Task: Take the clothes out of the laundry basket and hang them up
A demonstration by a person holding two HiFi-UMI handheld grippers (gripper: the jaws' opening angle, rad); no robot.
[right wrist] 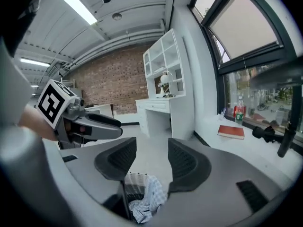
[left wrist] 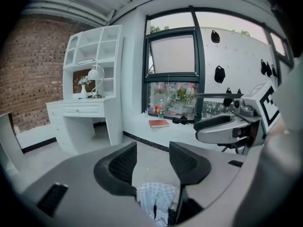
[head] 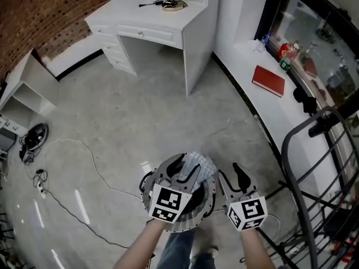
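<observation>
A round laundry basket (head: 203,202) stands on the floor right below me, with a pale checked garment (head: 199,162) heaped in it. My left gripper (head: 187,168) hovers over the basket, jaws open and empty, and the checked garment (left wrist: 155,198) shows under them. My right gripper (head: 233,175) hangs just right of the basket, also open with nothing held. Under its jaws I see the checked garment (right wrist: 147,198) and the basket (right wrist: 124,187). A dark metal drying rack (head: 314,167) stands at the right.
A white desk (head: 147,28) with shelves stands ahead. A red book (head: 268,80) lies on the white window ledge (head: 255,94) to the right, near bottles. A cable (head: 84,172) runs across the grey floor at the left. A white shelf unit (head: 25,88) is far left.
</observation>
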